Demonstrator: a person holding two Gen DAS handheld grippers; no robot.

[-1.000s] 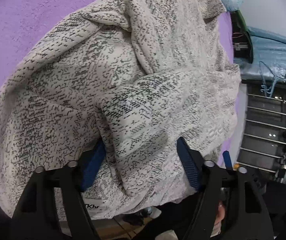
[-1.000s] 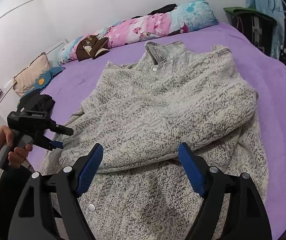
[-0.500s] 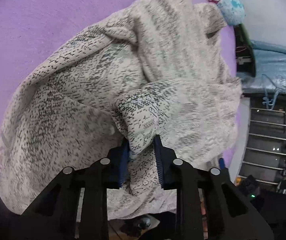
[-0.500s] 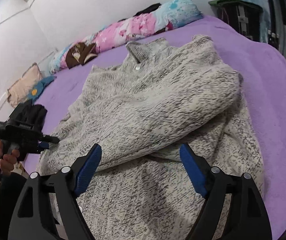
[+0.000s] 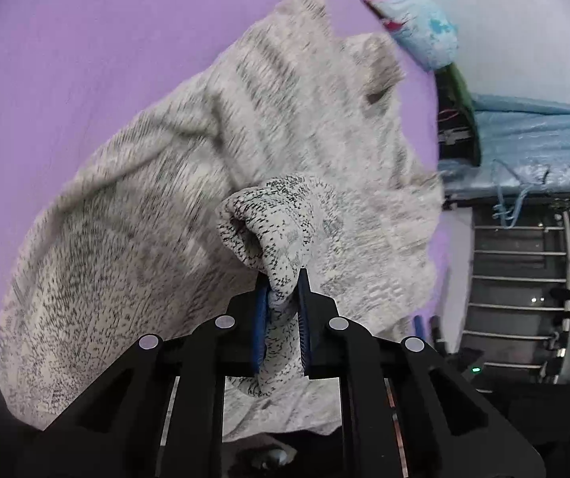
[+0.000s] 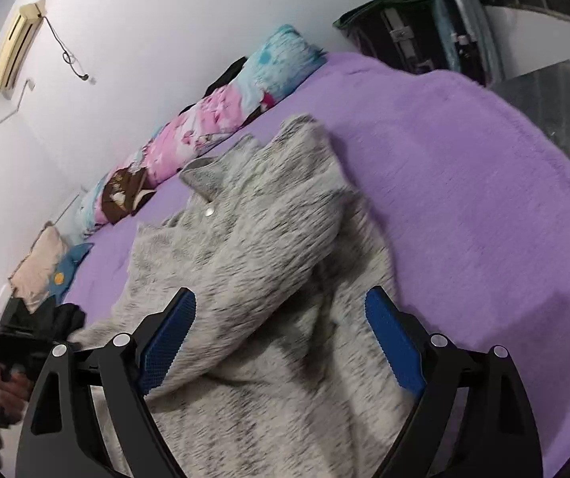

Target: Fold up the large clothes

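On the purple bed (image 6: 464, 207) the grey knit sweater (image 6: 269, 247) lies spread but rumpled, collar toward the pillows (image 6: 221, 115), one sleeve thrown across its body: by my reading the folding has barely begun, with no clean fold laid yet. My left gripper (image 5: 282, 310) has just clamped down on a bunched end of the knit, likely a sleeve cuff (image 5: 273, 231), its blue pads pressing it from both sides. My right gripper (image 6: 281, 342) hangs above the lower body with jaws wide apart, holding nothing. Motion blur smears most of the fabric, the near hem is cut off behind my claws, and I cannot say for certain which part I pinch.
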